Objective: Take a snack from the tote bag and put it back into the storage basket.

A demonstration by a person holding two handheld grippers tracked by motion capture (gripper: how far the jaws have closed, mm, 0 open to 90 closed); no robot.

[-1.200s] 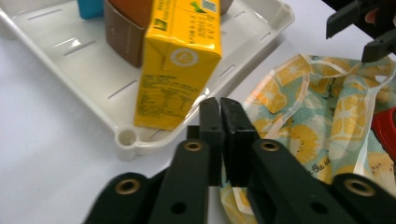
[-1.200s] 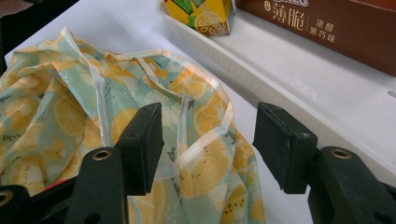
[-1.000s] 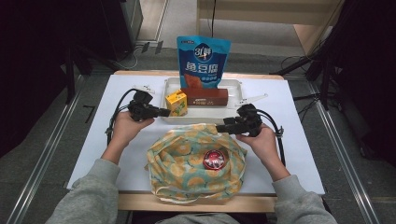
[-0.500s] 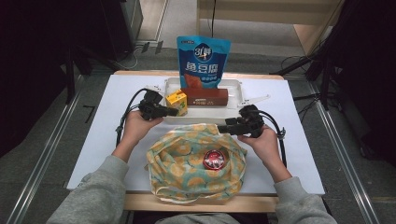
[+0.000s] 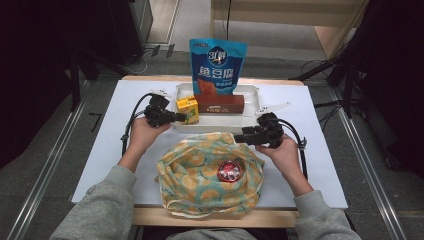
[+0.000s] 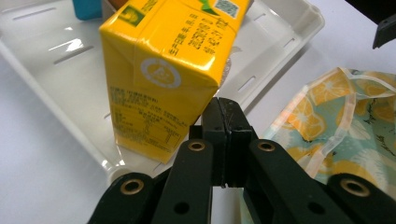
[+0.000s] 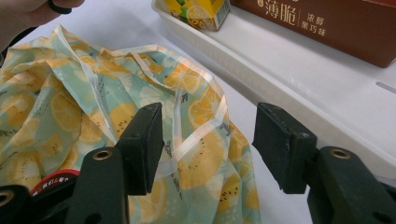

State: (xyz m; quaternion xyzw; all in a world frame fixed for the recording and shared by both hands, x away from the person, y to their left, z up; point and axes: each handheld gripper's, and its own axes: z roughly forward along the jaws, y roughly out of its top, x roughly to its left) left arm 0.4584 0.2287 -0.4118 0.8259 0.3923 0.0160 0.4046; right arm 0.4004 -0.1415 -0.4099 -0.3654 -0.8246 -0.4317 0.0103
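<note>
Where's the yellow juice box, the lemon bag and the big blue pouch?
yellow juice box (image 6: 159,88), left gripper view, on its printed side face.
lemon-print bag (image 5: 192,167), high view, on its cloth left of middle.
blue snack pouch (image 5: 217,62), high view, on its front.

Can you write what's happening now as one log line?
left hand-held gripper: shut, at yellow carton | right hand-held gripper: open, over bag

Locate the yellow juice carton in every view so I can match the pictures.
High view: yellow juice carton stands at the left end of the white tray, beside the brown box.
Left gripper view: upper centre, just beyond the shut left tool.
Right gripper view: top edge, in the tray.
Shared landmark: the lemon-print bag.
</note>
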